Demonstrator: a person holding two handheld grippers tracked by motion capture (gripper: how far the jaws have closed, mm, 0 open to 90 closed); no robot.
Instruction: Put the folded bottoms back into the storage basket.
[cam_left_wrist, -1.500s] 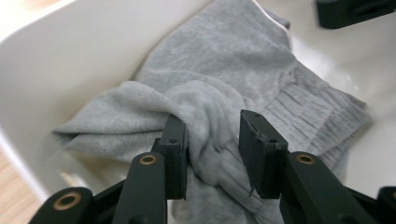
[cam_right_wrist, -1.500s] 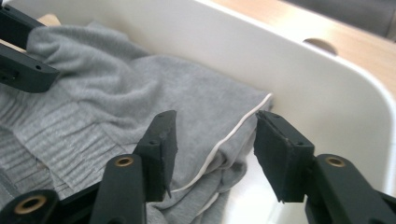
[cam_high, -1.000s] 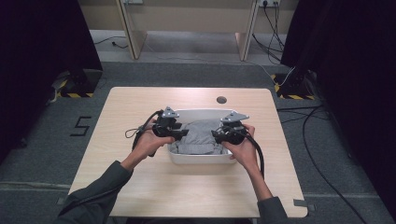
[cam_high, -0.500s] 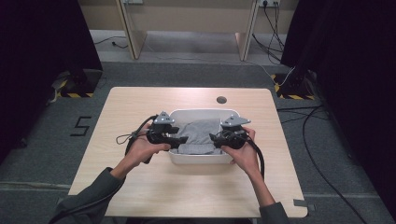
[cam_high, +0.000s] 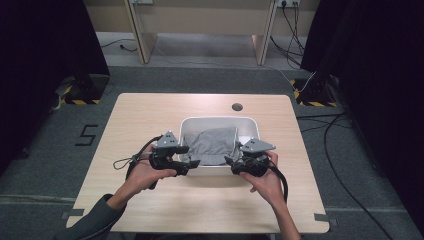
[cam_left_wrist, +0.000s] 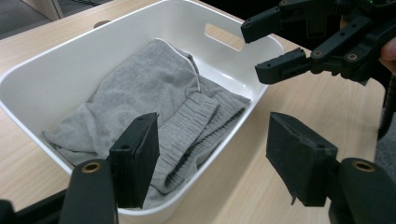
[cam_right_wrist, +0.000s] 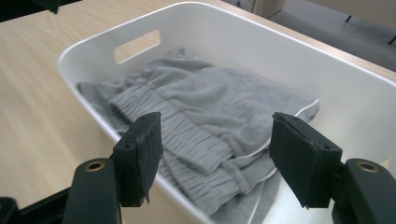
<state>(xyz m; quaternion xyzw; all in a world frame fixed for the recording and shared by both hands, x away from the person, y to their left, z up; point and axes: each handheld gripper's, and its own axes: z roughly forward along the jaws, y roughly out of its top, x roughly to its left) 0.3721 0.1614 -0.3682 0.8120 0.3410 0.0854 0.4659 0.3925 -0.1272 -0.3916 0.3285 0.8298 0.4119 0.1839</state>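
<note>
Garment: a grey knit garment (cam_high: 209, 145) lies crumpled inside the white tub (cam_high: 186, 125), with a ribbed band and a thin white edging visible in both gripper views.
Handling, as a judgement: light, soft and limp; it will drape and stretch when lifted rather than hold a shape, and a knit like this should not slip much between padded jaws.
Where to take hold, as a judgement: the ribbed band (cam_right_wrist: 187, 133) near the tub's near wall is the thickest fold and sits highest, so a pinch there should gather enough cloth; a grip on a single flat layer risks trailing the rest.
Tub: rectangular, smooth-walled, with a slot handle (cam_right_wrist: 136, 45) in 1 end wall; it stands on the bench (cam_high: 150, 115) near its middle.
Contents: just the 1 garment, which covers most of the floor; its near fold reaches up toward the rim.
Left tool (cam_high: 190, 162): jaws wide apart, holding nothing, at the tub's near left corner.
Right tool (cam_high: 231, 162): jaws wide apart, empty, at the near right corner, facing the left tool.
Bench: pale wood, with a dark round hole (cam_high: 237, 107) beyond the tub.
</note>
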